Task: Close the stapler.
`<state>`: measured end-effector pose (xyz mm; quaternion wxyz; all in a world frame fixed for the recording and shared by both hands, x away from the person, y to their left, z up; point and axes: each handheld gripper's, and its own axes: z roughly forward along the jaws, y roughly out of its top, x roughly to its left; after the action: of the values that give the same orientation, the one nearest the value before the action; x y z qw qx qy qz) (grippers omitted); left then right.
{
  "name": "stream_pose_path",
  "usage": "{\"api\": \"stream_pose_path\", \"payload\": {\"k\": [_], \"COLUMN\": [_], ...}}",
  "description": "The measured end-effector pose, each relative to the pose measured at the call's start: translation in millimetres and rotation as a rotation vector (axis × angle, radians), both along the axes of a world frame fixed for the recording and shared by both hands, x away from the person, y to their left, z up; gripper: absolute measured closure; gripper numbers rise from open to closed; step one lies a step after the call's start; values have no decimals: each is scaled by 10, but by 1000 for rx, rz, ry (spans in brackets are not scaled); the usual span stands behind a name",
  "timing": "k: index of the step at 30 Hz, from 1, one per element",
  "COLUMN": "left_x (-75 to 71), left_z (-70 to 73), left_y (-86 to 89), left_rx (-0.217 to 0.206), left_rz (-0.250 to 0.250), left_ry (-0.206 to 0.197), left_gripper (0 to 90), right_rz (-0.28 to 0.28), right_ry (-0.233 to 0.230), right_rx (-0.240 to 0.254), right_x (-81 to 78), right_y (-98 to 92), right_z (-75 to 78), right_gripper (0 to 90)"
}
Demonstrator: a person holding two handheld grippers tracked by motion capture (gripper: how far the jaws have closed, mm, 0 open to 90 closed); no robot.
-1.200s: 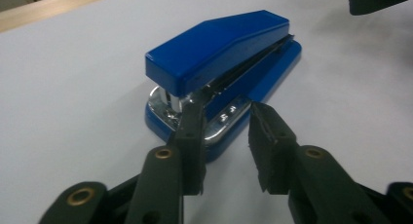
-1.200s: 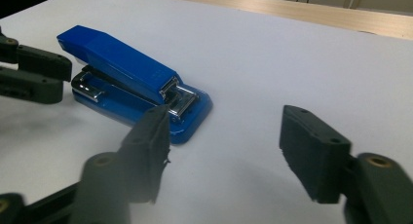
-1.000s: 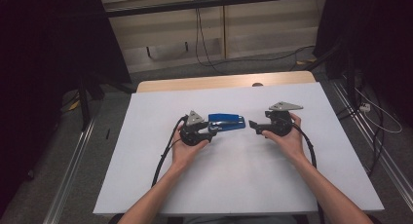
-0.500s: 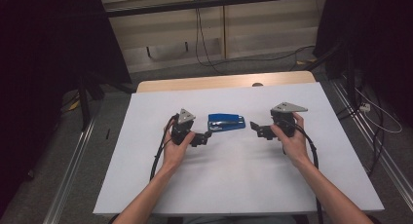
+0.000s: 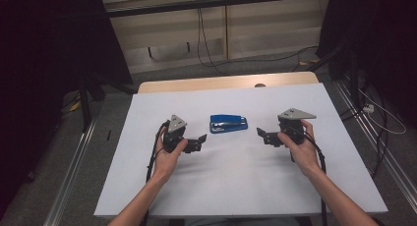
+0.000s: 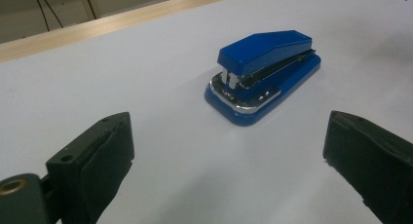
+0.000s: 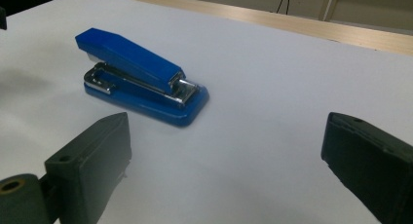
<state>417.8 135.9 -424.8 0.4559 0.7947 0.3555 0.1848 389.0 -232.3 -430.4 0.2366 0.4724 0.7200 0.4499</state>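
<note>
The worktop (image 5: 231,186) is covered by a white sheet, with a strip of bare wood showing along its far edge. Around it lie grey floor and dark cables, and pale wall panels stand behind.

Two forearms come in from the near side. The left hand (image 5: 169,155) holds the left tongs (image 5: 200,140), and the right hand (image 5: 301,145) holds the right tongs (image 5: 261,135). Both point inward toward the middle of the worktop, and each carries a grey three-cornered plate on top. Both tongs are spread wide with nothing between the jaws; each gripper view shows its two black jaws far apart over bare white sheet.

A blue stapler (image 5: 228,123) lies flat on the sheet between the two tongs, a little beyond them and touching neither. It is closed, its metal parts shining under the blue top. In the left gripper view its stapling end faces the camera; in the right gripper view it lies ahead and to the left.
</note>
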Motion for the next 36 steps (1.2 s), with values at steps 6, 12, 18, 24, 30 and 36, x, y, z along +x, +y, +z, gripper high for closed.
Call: {"api": "stream_pose_path", "payload": {"k": [6,12,18,24,30,36], "left_x": [-136,-239,-345,-451,-561,-653], "left_z": [76,69,94,87,90,86], "left_y": [92,172,266,365,455,574], "left_rx": [-34,-45,-39,-45,-37,-41], "left_rz": [15,53,38,37,63,63], "left_ry": [-13,-9,-35,-35,-22,-29], "left_gripper": [44,40,40,40,40,40], "right_rz": [-34,-45,-57,-53,-69,-90], "right_ry": [-22,-22,-41,-57,-45,-61], "right_rx": [-6,1,-3,-6,-19,-14], "right_x": [-163,-298,-426,-564,-683,-787], "right_y": [-64,-120,-166,-209,-311,-401], "right_z": [32,36,49,69,20,11], "right_gripper": [42,44,45,51,51,53]}}
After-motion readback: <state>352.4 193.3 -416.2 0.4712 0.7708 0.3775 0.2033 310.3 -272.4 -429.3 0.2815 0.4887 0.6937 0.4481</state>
